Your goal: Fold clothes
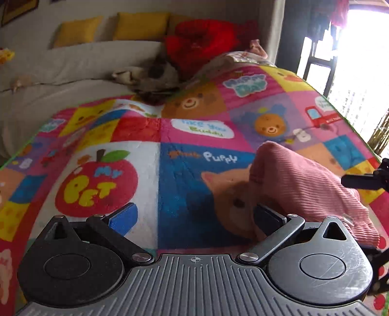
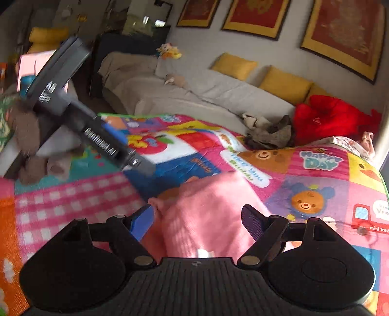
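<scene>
pink ribbed garment (image 1: 304, 184) bunched on cartoon play mat (image 1: 150, 155) – left gripper (image 1: 194, 216) and right gripper (image 2: 197, 218) both spread wide, empty, likely poised to regrasp for a fold

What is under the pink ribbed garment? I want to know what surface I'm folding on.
The pink ribbed garment lies on the colourful cartoon play mat, partly covering its puppy picture. Anything else beneath it is hidden.

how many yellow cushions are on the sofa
3 show clearly in the left wrist view, in a row along the sofa back: left, middle, and one partly hidden behind the red plush. More may be hidden.
</scene>
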{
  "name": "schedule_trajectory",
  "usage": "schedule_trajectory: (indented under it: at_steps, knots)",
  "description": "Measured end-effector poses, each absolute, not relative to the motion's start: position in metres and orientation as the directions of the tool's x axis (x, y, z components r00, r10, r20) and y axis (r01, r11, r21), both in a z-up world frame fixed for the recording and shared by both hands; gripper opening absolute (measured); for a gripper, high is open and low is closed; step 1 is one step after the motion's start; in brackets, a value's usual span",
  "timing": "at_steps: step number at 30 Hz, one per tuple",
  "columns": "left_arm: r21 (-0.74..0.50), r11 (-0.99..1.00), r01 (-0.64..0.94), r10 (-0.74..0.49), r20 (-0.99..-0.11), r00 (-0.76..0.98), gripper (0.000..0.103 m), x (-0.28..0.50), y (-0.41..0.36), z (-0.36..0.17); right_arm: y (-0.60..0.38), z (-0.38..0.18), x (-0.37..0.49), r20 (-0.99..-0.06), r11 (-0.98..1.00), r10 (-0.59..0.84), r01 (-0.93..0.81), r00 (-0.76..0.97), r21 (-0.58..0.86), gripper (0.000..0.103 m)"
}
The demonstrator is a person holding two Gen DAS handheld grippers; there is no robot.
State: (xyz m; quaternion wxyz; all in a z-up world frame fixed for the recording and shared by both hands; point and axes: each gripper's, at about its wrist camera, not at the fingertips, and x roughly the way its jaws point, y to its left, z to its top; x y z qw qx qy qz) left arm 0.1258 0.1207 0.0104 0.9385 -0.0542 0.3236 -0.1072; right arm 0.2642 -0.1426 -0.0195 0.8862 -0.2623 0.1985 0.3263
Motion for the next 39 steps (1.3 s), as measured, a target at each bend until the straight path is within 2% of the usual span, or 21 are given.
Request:
schedule_trajectory:
  at_steps: [4,7,8,9,11,12,14,20,24,29,31,37,39]
  knots:
    - [-0.193,0.965,0.177,-0.259,-0.605,0.752,0.103,0.126,0.117,0.008,-0.128,-0.045,0.263,-0.544,0.614,0.410,-0.663,0.732,-0.429,0.077]
    - [-0.200,0.961,0.189,-0.273,-0.606,0.748,0.103,0.123,0.111,0.007,-0.140,-0.036,0.271,-0.537,0.657,0.412,-0.648,0.736,-0.385,0.062]
    - [-0.200,0.960,0.197,-0.279,-0.603,0.747,0.103,0.123,0.108,0.007,-0.146,-0.029,0.273,-0.525,0.677,0.409,-0.634,0.746,-0.374,0.050]
    - [-0.199,0.958,0.205,-0.285,-0.601,0.747,0.103,0.123,0.104,0.007,-0.151,-0.022,0.275,-0.514,0.695,0.406,-0.620,0.756,-0.363,0.034]
    - [-0.200,0.955,0.221,-0.298,-0.597,0.745,0.103,0.123,0.098,0.008,-0.161,-0.011,0.278,-0.479,0.728,0.380,-0.576,0.791,-0.372,0.015]
    - [-0.202,0.953,0.228,-0.304,-0.596,0.743,0.103,0.124,0.096,0.008,-0.166,-0.005,0.280,-0.462,0.744,0.367,-0.553,0.807,-0.375,0.009]
    - [-0.203,0.950,0.239,-0.313,-0.595,0.740,0.103,0.126,0.091,0.008,-0.177,0.006,0.282,-0.431,0.781,0.360,-0.520,0.827,-0.346,0.006]
    - [-0.189,0.945,0.266,-0.326,-0.586,0.742,0.103,0.125,0.084,0.010,-0.188,0.012,0.294,-0.477,0.811,0.418,-0.554,0.774,-0.188,0.003]
    - [-0.124,0.956,0.265,-0.287,-0.576,0.765,0.103,0.130,0.075,0.013,-0.201,0.035,0.297,-0.422,0.828,0.476,-0.555,0.772,-0.081,0.003]
    - [-0.079,0.959,0.274,-0.272,-0.538,0.798,0.103,0.148,0.062,0.012,-0.204,0.042,0.294,-0.404,0.824,0.491,-0.562,0.772,-0.072,0.003]
    - [-0.096,0.946,0.310,-0.313,-0.522,0.793,0.103,0.149,0.057,0.013,-0.205,0.041,0.293,-0.404,0.825,0.492,-0.561,0.771,-0.064,0.003]
    - [-0.193,0.821,0.537,-0.560,-0.452,0.694,0.103,0.136,0.050,0.018,-0.200,0.045,0.287,-0.386,0.807,0.528,-0.588,0.756,-0.047,0.003]
    - [-0.170,0.822,0.543,-0.557,-0.439,0.705,0.103,0.133,0.044,0.020,-0.197,0.047,0.286,-0.376,0.801,0.539,-0.596,0.754,-0.048,0.003]
